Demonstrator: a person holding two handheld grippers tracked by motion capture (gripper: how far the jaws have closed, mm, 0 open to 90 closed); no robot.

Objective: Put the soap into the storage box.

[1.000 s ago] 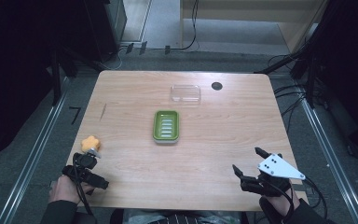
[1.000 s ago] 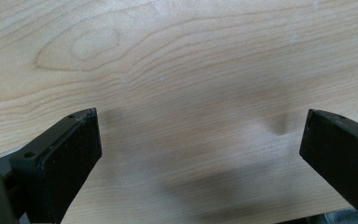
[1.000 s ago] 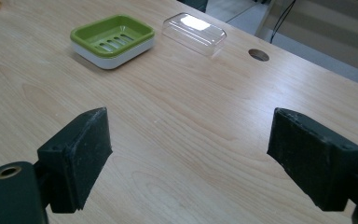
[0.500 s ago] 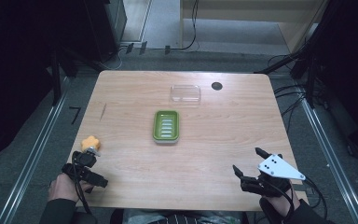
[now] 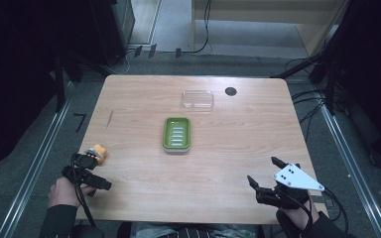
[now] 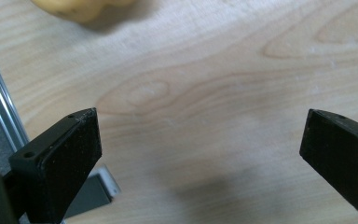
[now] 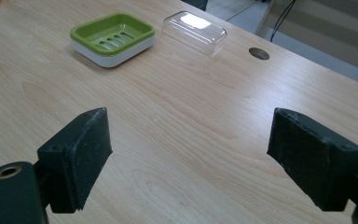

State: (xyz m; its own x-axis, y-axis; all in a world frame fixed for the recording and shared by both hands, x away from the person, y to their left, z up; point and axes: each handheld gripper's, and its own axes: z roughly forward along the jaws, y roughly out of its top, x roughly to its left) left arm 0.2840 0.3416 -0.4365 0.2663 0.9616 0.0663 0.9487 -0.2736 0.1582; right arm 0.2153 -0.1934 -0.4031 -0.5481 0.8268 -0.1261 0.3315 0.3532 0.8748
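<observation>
Wood desk carries a green soap dish near its middle, with a white base that shows in the right gripper view. A clear plastic lid lies beyond the dish toward the far edge, apart from it, and a small dark round hole cover sits just beside the lid on its right. A yellow-orange object rests near the left edge of the desk; its exact kind I cannot tell.

The left hand-held gripper is at the near left corner, close to the yellow-orange object, and its jaws stand wide apart with nothing between them. In the left gripper view the object appears blurred at the top, ahead of the jaws and not touching them.

The right hand-held gripper is at the near right corner, well apart from the dish, jaws also spread wide and holding nothing.
</observation>
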